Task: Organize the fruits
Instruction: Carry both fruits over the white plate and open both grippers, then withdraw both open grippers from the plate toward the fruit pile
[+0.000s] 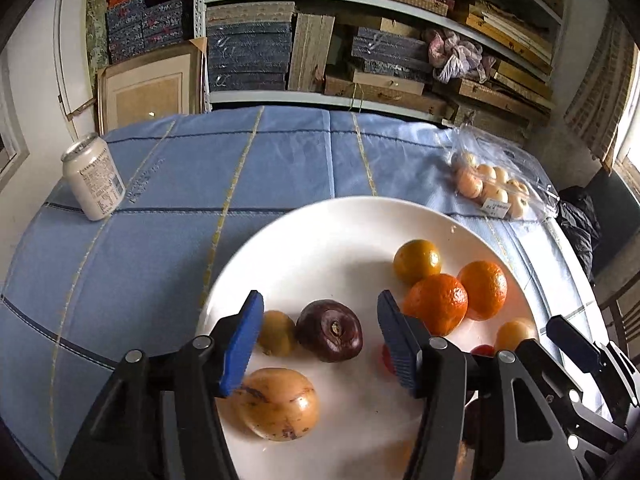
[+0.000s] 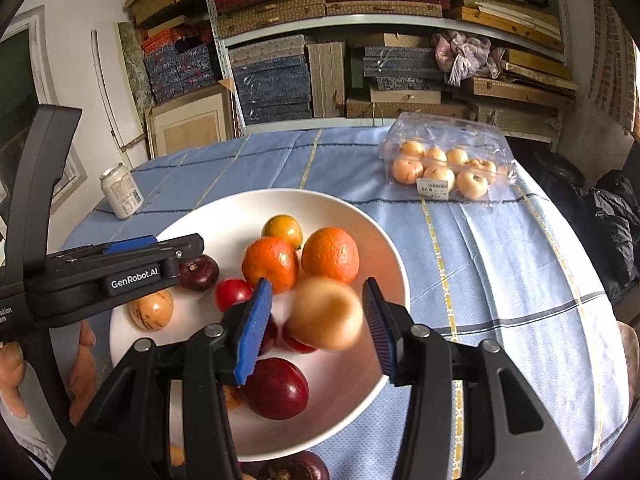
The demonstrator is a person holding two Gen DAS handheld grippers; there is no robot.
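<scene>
Two grippers over white plate [image 1: 320, 220], both parted: left gripper [image 1: 320, 336] straddling dark purple fruit [image 1: 329, 330], untouched; right gripper [image 2: 318, 328] around blurred yellow fruit [image 2: 325, 314], pads clear.

My count: one white plate [image 2: 372, 236]. Two oranges [image 2: 330, 254] on it, one yellow-green citrus [image 2: 282, 230]. One can [image 2: 121, 196] on tabletop [image 2: 500, 280]. One clear box [image 2: 446, 158], seven pale fruits visible inside. My two hand-held grippers [image 2: 316, 326].
</scene>
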